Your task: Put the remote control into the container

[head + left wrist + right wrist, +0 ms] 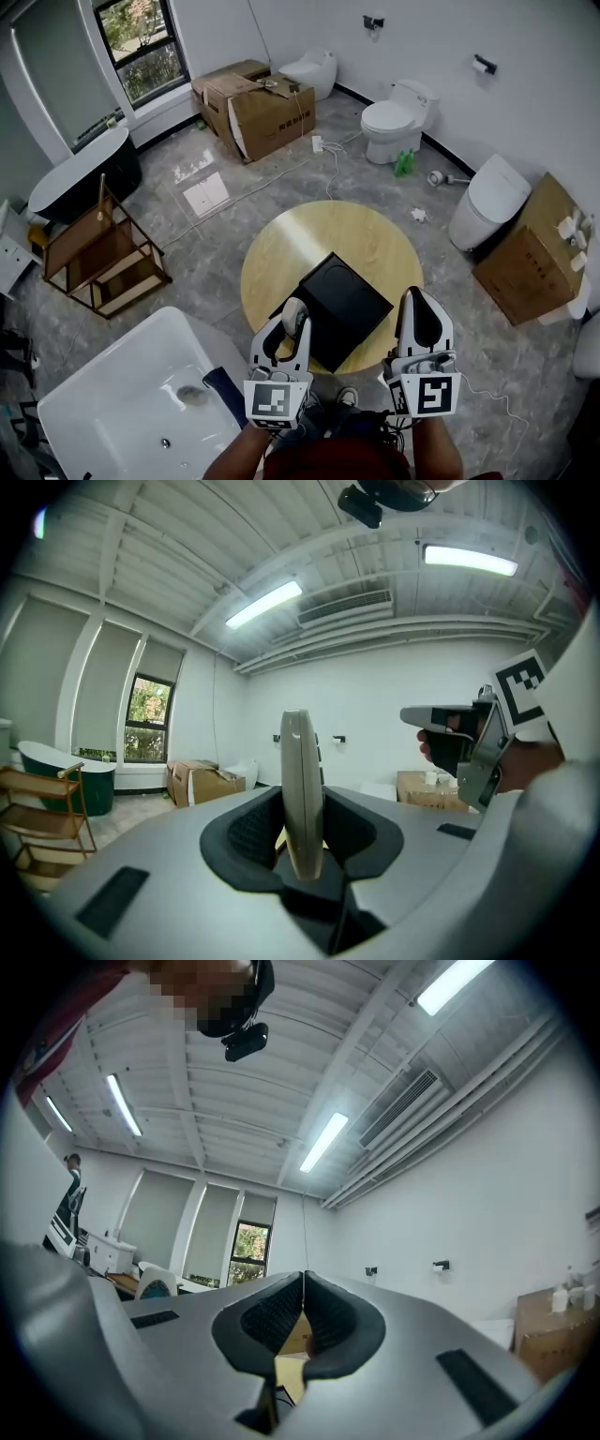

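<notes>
**Remote clamped in left tongs, near the black box**

My left tongs (292, 319) are clenched on the slim, pale grey plastic remote control (300, 789). It stands on its narrow edge between the ribbed black pads, with its rounded tip poking up past them. I'd say gripping it by the flat faces keeps it from twisting and lets it drop in end first.

In the head view the remote (295, 312) sits lower centre. It overlaps the near-left edge of the matte black square container (345, 302), but how high above it, I can't tell. The container lies corner-on on the round, light wooden table (281, 248), a smooth top with visible grain.

My right tongs (424, 317) hang lower right of the frame, beside the container. Their dark pads are pressed together on nothing (303, 1312), probably just parked out of the way.

Judgement: carry phase, remote not yet in the container.
</notes>
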